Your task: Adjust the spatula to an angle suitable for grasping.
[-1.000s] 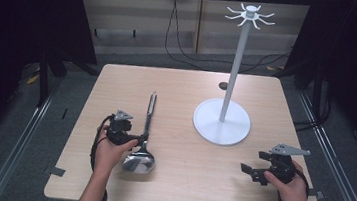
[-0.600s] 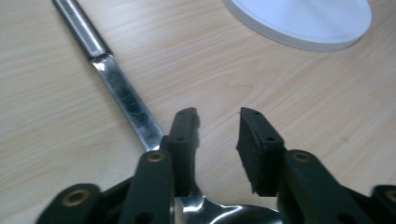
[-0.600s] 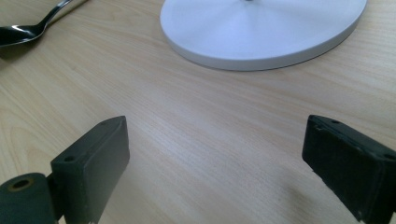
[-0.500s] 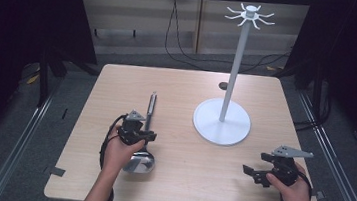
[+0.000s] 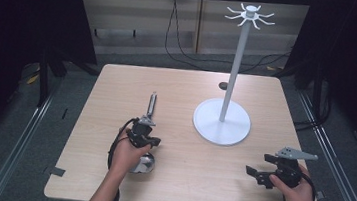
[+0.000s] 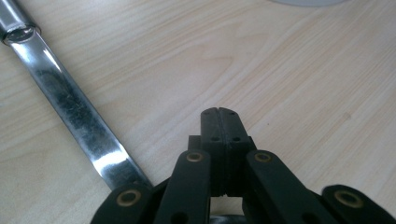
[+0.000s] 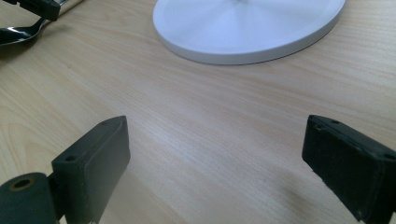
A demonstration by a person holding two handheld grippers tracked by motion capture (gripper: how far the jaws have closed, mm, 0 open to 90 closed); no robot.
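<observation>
A metal ladle lies on the wooden table, its handle (image 5: 152, 105) pointing away from me and its bowl (image 5: 143, 164) near my left hand. My left gripper (image 5: 146, 127) hovers over the lower handle. Its jaws have just been closing and now stand shut (image 6: 219, 114) with nothing between them. The ladle handle (image 6: 70, 102) runs just beside them on their left. My right gripper (image 5: 255, 175) rests near the front right corner, open and empty (image 7: 215, 158), facing the white stand's base (image 7: 247, 28). The ladle bowl (image 7: 18, 35) lies far off.
A tall white stand with a round base (image 5: 222, 122) and a ring of hooks on top (image 5: 250, 12) stands right of centre. A small dark object (image 5: 223, 85) lies behind it. Bare wood (image 5: 198, 178) spans between my hands.
My left hand has shifted to the right, over the ladle's handle, and its jaws have gone from open to shut. My right hand has stayed put.
</observation>
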